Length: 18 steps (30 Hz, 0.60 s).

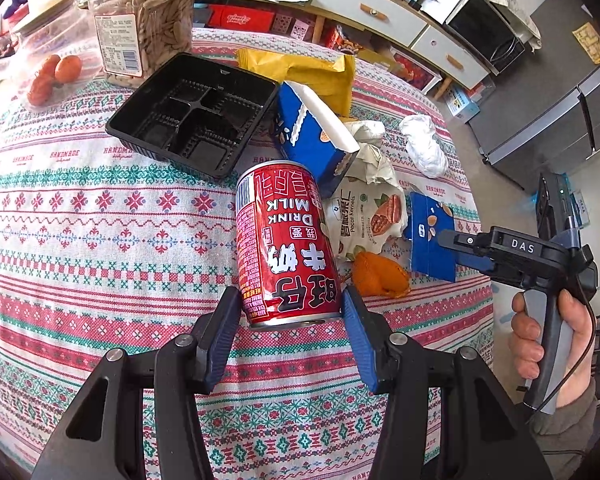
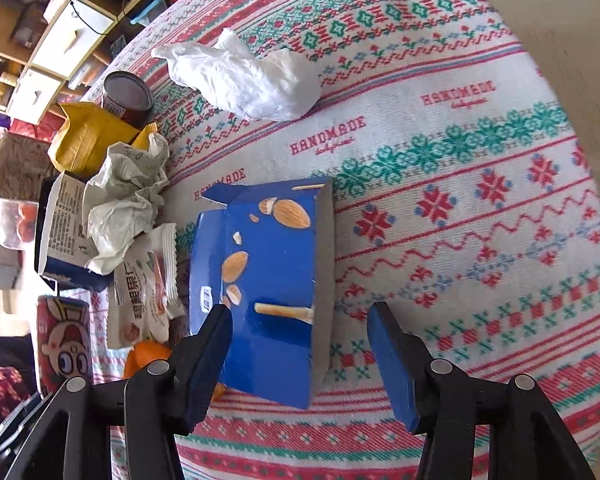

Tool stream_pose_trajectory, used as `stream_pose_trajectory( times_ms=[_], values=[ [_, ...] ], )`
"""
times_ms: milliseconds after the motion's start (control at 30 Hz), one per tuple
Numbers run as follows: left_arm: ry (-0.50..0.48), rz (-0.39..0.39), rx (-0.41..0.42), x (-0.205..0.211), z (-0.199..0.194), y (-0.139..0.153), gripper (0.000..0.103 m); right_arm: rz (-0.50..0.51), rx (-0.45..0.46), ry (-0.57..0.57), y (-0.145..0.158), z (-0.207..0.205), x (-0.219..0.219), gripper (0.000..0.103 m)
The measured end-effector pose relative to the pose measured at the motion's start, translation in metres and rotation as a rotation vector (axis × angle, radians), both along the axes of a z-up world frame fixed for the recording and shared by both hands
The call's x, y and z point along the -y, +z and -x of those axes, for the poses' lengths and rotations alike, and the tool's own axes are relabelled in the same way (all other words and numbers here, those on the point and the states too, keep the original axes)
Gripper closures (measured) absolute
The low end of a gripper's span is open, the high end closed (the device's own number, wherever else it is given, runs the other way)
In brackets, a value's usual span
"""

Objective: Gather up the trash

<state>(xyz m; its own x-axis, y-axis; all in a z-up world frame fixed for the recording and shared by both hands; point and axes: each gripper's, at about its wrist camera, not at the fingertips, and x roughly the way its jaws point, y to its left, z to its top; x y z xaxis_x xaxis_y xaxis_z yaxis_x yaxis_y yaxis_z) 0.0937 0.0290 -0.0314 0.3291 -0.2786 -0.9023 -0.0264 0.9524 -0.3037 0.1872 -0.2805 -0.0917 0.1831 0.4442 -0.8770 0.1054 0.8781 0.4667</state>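
Observation:
A red milk-drink can is clamped at its lower end between the blue pads of my left gripper, above the patterned tablecloth. In the right wrist view the same can shows at the far left. A flattened blue almond carton piece lies on the cloth between the fingers of my right gripper. The jaws stand open, and the right pad is well clear of the carton. From the left wrist view the right gripper hovers over that carton piece, held by a person's hand.
More litter lies close by: a white tissue, a crumpled pecan wrapper, orange peel, an open blue carton, a yellow packet and a black plastic tray. A seed jar and bagged oranges stand behind.

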Motion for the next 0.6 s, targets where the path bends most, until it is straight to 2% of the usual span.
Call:
stream_pose_trajectory(
  times_ms=[100, 167, 233, 333, 433, 500, 600],
  values=[
    [-0.003, 0.005, -0.004, 0.000, 0.000, -0.001, 0.049, 0.045, 0.036, 0.035, 0.002, -0.001, -0.015, 0.040],
    [-0.002, 0.004, -0.004, 0.000, 0.000, -0.002, 0.049, 0.076, 0.050, 0.059, 0.003, 0.001, -0.024, 0.058],
    [0.002, 0.005, -0.008, 0.000, 0.001, -0.003, 0.049, 0.065, 0.034, 0.053, 0.002, 0.003, -0.025, 0.092],
    [0.008, 0.006, -0.010, 0.001, 0.003, -0.006, 0.049, 0.069, 0.076, 0.077, 0.011, 0.007, -0.029, 0.096],
    [0.014, 0.012, -0.007, 0.000, 0.006, -0.004, 0.049, -0.028, 0.115, 0.082, 0.024, 0.011, -0.025, 0.095],
    [0.016, 0.012, 0.002, -0.001, 0.008, -0.003, 0.049, -0.085, 0.110, 0.073, 0.024, 0.012, -0.019, 0.093],
    [0.018, 0.017, 0.003, -0.002, 0.012, -0.002, 0.049, -0.070, 0.120, 0.076, 0.025, 0.012, -0.022, 0.093]
  ],
)
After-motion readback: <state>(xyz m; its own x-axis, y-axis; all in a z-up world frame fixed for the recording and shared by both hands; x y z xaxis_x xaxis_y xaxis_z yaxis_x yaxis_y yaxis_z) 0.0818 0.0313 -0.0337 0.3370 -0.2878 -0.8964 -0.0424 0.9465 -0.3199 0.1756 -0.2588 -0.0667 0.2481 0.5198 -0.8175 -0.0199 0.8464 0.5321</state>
